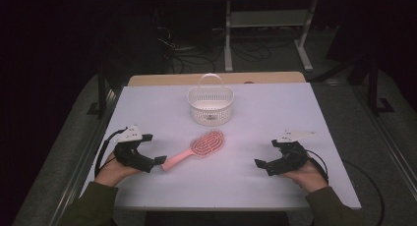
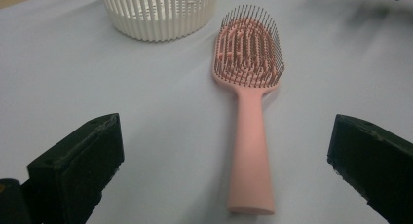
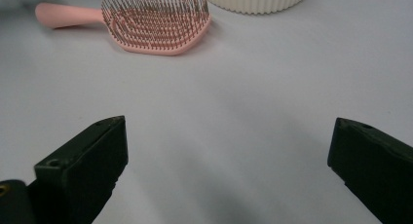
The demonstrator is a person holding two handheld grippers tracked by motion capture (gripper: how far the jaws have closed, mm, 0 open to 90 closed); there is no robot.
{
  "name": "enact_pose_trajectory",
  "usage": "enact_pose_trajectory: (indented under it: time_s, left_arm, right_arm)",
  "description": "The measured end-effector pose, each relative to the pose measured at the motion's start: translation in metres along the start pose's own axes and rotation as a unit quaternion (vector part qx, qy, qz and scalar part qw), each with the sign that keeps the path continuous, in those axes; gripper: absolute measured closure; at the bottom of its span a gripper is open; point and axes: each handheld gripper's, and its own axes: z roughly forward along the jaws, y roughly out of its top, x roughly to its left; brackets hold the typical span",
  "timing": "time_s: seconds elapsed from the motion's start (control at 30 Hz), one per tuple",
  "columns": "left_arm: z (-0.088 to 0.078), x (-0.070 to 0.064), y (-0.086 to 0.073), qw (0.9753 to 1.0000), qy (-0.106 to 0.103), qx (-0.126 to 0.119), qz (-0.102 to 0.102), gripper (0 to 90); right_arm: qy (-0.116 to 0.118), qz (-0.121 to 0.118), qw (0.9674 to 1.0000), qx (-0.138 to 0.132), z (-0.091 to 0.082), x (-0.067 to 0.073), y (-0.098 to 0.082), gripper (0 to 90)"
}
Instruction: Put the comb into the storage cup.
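L gripper [image 2: 226, 156]: fingers [image 2: 78, 160] spread wide, nothing gripped. The pink hairbrush [image 2: 249, 112] lies between them w/ its handle end pointing back toward the gripper, neither finger touching it. Seen in the high view, the L gripper [image 1: 158, 160] sits just at the tip of the handle, resting low on the counter [image 1: 147, 108], held by the person's left hand [image 1: 114, 171].

R gripper [image 3: 226, 160]: fingers [image 3: 83, 160] also wide apart, empty, bare counter between them. In the high view the R gripper [image 1: 261, 165] rests on the counter's right side, well apart from the brush, in the right hand [image 1: 307, 176].

Hairbrush in the high view [image 1: 201, 147]: flat on the counter, bristles up, roughly centre, lying diagonal, w/ handle toward the near left and head toward the far right. Head is an open, vented type w/ dark-tipped bristles.

Beyond the brush head stands a white slatted plastic basket [image 1: 210, 105] w/ an upright loop handle, near the brush but not touching. Both sleeves are olive green. Cables trail from each gripper off the counter edges.
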Motion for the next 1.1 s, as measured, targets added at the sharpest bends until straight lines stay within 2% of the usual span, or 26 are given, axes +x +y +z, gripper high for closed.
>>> enact_pose_trajectory:
  time_s: [1.1]
  left_arm:
    - [0.008, -0.003, 0.020, 0.9998, -0.010, -0.013, 0.006, 0.0]
  right_arm:
    - [-0.001, 0.003, 1.0000, -0.001, 0.000, 0.000, 0.000, 0.7]
